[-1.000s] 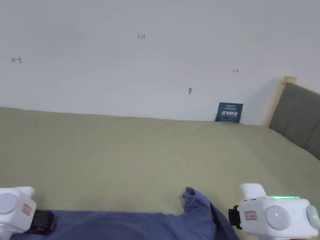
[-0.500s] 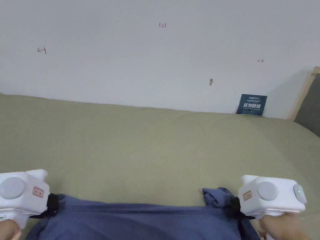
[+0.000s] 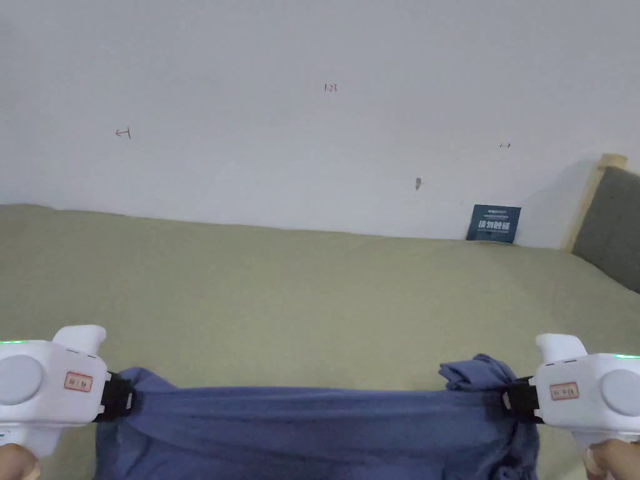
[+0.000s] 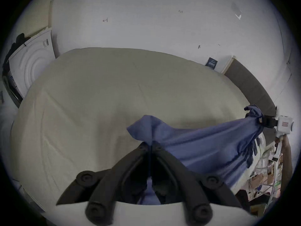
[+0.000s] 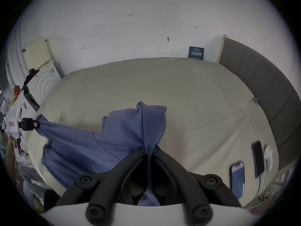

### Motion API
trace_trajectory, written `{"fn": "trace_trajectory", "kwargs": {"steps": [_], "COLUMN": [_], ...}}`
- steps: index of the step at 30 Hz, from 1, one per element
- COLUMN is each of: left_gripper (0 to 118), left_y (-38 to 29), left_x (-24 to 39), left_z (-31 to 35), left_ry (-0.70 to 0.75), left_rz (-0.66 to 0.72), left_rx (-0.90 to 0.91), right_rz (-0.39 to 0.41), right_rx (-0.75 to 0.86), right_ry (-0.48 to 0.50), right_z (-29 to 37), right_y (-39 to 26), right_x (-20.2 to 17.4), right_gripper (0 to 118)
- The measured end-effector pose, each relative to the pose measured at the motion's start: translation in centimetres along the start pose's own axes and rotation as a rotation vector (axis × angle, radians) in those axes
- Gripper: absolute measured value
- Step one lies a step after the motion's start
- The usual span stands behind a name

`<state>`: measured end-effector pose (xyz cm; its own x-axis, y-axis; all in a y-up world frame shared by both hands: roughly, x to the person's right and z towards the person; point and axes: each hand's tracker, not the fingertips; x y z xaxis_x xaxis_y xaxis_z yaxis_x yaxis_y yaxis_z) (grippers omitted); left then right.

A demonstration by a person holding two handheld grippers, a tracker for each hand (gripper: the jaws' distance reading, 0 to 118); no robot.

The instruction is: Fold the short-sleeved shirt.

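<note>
Blue shirt (image 3: 312,425) stretched taut above the near edge of the bed (image 3: 300,294). Left gripper (image 3: 122,400) at the shirt's left end, jaws closed, pinching fabric; right gripper (image 3: 515,400) at its right end, jaws likewise clamped on bunched cloth.

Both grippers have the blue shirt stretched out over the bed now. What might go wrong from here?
The right gripper pinches a bunched wad of the shirt, so a sleeve may stay crumpled under when laid down. The left gripper holds only a small corner, which could slip. Two phones lie on the bed at the right; swinging cloth might drag them.
</note>
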<state>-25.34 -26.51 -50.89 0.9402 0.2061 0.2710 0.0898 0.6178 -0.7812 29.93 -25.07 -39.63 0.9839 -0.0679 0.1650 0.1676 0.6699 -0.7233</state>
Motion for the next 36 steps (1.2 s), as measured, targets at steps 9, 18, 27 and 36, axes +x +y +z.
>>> {"fn": "trace_trajectory", "kwargs": {"steps": [9, 18, 27, 36], "left_gripper": [3, 4, 93, 0], "left_y": [-11.8, -14.1, -11.9, -13.5], "left_x": [-2.6, -4.3, -0.3, 1.1], "left_z": [0.4, -2.0, 4.8, 5.4], "left_ry": [0.053, 0.008, -0.018, 0.0], "left_rz": [-0.035, 0.109, 0.07, 0.071], "left_rx": [-0.127, -0.141, -0.088, 0.05], "right_rz": [-0.043, -0.158, -0.065, -0.068], "right_rx": [-0.189, -0.176, -0.162, -0.036], "right_ry": [0.019, 0.036, -0.088, -0.004], "right_z": [1.2, -0.9, 5.6, 6.3], "right_y": [-12.5, -16.8, -12.6, -14.3], "right_x": [2.0, 4.1, 1.2, -4.2], "right_gripper": [2, 3, 90, 0]}}
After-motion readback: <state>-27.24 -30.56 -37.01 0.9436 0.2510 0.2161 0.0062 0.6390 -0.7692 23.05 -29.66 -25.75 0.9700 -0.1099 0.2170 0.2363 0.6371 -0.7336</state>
